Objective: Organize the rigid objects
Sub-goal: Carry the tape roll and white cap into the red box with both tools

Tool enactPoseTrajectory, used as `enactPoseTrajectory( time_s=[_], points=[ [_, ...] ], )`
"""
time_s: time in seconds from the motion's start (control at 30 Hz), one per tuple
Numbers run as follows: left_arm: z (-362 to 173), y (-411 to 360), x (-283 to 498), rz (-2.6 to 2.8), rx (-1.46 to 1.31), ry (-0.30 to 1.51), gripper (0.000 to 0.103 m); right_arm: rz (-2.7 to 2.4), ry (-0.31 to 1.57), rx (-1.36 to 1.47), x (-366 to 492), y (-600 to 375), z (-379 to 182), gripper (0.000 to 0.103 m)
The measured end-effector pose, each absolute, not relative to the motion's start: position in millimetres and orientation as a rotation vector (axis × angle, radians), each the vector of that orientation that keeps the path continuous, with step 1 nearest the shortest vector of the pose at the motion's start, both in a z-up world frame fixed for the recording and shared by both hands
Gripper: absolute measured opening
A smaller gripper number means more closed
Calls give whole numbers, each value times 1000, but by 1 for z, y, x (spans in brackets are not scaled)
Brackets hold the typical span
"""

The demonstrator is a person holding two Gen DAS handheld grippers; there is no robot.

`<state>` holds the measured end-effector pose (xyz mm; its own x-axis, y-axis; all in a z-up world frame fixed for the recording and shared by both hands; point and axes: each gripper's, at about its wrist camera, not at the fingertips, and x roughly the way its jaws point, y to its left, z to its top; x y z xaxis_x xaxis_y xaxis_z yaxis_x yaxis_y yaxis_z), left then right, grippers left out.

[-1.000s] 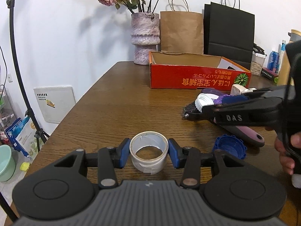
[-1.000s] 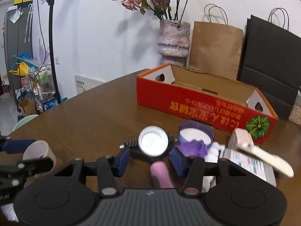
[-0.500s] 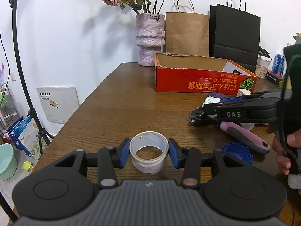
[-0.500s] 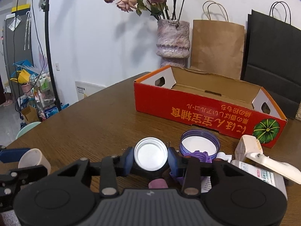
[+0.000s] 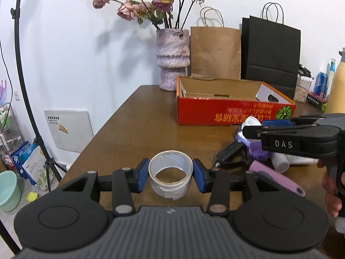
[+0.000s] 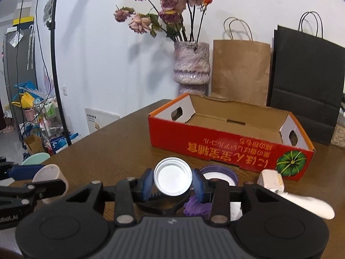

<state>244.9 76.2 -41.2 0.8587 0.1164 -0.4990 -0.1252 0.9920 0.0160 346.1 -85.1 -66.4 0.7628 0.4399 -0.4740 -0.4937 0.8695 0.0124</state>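
Item: white rigid tape roll point(image 5: 170, 173), light, pinched across its outer wall by left gripper point(image 5: 170, 174) above wooden table point(image 5: 138, 129); right gripper point(image 6: 172, 182), narrowly set, clamps white round plastic lid point(image 6: 172, 179) by its rim.

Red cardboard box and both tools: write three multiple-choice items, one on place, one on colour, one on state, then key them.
1. Where does the red cardboard box stand?
A. On the floor
B. On the wooden table, in front of the vase
C. Inside the black paper bag

2. What colour is the brush handle?
A. Pink
B. Green
C. Yellow

3. What does the right tool hold?
A. Nothing
B. A spoon
C. A white lid

Answers: 1 B, the box sits on the tabletop before the vase. 2 A, the handle is pink. 3 C, both pads press the lid's rim; the left tool likewise clamps the tape roll.
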Motion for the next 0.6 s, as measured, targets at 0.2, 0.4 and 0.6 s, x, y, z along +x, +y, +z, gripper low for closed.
enactPoseTrajectory(
  time_s=[0.2,0.4,0.6],
  points=[
    [-30,69,255,126,-12,503,44,499,451,-118,345,-93,-54,39],
    [-19,61,268,123,-4,484,44,480,422,-107,351,-103,-43,39],
    [-9,54,287,115,-1,467,44,454,402,-92,360,-112,-35,39]
  ],
)
